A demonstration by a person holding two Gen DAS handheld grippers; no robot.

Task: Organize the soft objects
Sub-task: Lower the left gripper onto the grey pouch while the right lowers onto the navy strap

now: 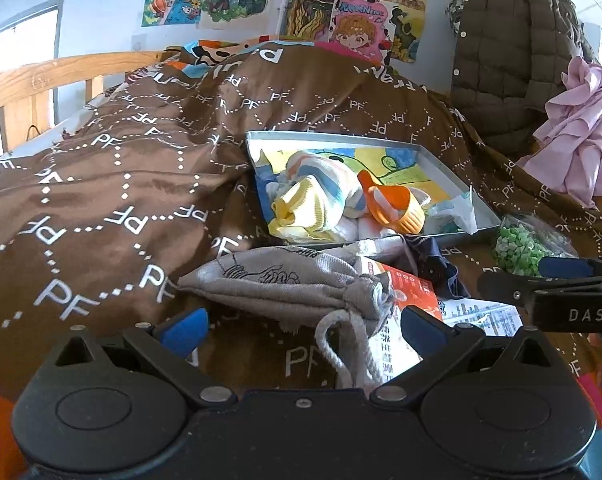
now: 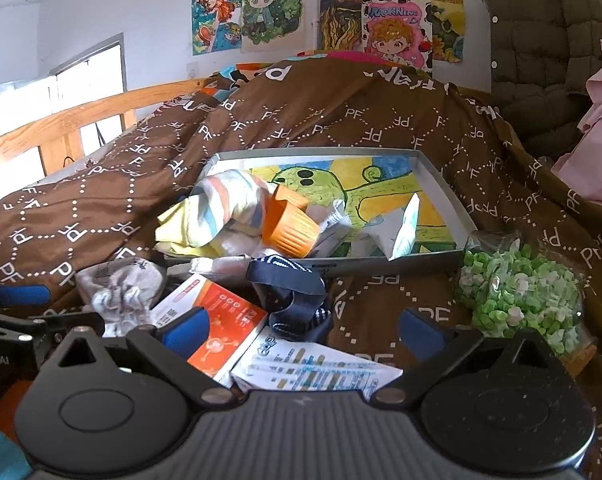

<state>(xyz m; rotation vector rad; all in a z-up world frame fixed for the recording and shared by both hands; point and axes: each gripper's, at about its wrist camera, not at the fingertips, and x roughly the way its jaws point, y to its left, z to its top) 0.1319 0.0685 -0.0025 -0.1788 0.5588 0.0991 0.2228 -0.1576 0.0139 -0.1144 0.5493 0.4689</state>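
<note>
A grey drawstring pouch (image 1: 301,284) lies on the brown blanket just beyond my open left gripper (image 1: 301,330); its cord hangs between the jaws. It shows crumpled in the right wrist view (image 2: 121,288). A shallow grey tray (image 1: 441,160) holds a striped cloth (image 1: 321,196), an orange cup-like piece (image 1: 393,204) and white tissue. My right gripper (image 2: 301,330) is open above an orange box (image 2: 225,316) and a white printed packet (image 2: 317,372). A navy sock (image 2: 293,292) lies just beyond it. The same tray (image 2: 441,184) shows here.
A bag of green pieces (image 2: 521,296) lies right of the tray. The brown blanket (image 1: 101,200) covers the bed. An olive quilted jacket (image 1: 513,52) and pink cloth (image 1: 581,140) hang at the right. A wooden bed rail (image 1: 41,76) runs at the left.
</note>
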